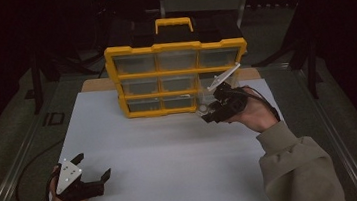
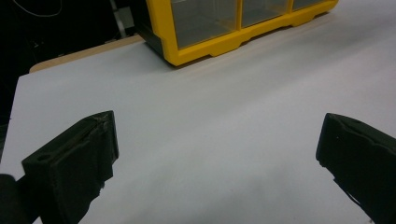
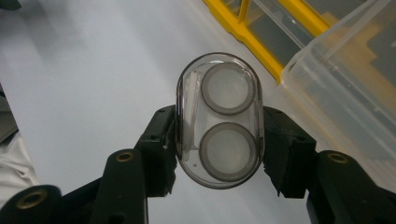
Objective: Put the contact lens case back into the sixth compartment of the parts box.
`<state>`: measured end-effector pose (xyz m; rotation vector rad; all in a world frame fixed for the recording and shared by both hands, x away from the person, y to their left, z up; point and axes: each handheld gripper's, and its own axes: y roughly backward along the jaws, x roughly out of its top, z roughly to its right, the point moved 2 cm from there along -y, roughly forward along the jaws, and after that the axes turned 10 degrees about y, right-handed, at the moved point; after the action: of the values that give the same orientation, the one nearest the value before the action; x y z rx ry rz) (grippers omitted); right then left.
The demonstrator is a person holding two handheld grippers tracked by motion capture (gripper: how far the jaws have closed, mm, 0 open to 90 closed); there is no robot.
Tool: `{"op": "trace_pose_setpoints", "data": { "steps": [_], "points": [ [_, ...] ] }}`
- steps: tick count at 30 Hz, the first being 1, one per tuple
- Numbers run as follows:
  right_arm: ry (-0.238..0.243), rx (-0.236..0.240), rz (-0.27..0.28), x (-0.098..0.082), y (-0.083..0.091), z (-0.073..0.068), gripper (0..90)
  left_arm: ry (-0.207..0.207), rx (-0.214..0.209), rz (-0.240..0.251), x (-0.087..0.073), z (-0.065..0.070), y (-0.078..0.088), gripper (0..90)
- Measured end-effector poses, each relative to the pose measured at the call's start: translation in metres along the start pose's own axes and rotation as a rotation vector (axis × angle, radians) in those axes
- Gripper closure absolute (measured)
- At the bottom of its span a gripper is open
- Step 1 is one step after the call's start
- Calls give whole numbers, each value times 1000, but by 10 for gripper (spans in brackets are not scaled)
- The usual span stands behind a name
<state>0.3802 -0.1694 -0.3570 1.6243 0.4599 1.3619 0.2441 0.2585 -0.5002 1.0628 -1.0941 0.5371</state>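
Observation:
A clear oval case [image 3: 219,100] with two round grey-rimmed wells is pinched at its sides by my right gripper [image 3: 219,142], which is shut on it. In the high view this gripper [image 1: 209,112] hovers above the white board, just in front of the right end of a yellow drawer organizer [image 1: 175,46]. A clear plastic drawer [image 3: 345,79] stands out from the organizer beside the case. My left gripper [image 1: 93,166] rests at the board's near left corner, jaws wide open and nothing between them [image 2: 219,144].
The organizer has three rows of clear drawers and a yellow handle [image 1: 173,23] on top. It stands at the far edge of the white board [image 1: 172,156]. Dark floor and stands surround the table. A cable [image 1: 25,189] trails off the left gripper.

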Motion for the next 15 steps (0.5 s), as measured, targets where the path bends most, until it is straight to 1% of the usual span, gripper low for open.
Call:
{"op": "trace_pose_setpoints", "data": {
  "steps": [2, 6, 8, 9, 15],
  "points": [
    [-4, -2, -7, 2, 2, 2, 491, 1, -1, 2, 0, 0, 0, 0],
    [-7, -2, -5, 5, 5, 5, 491, 1, -1, 2, 0, 0, 0, 0],
    [1, -3, -3, 6, 7, 7, 491, 1, -1, -1, 0, 0, 0, 0],
    [-8, -7, -1, 7, 8, 7, 491, 1, -1, -1, 0, 0, 0, 0],
    [-9, -12, 4, 11, 15, 12, 491, 1, -3, 1, 0, 0, 0, 0]
  ]
}}
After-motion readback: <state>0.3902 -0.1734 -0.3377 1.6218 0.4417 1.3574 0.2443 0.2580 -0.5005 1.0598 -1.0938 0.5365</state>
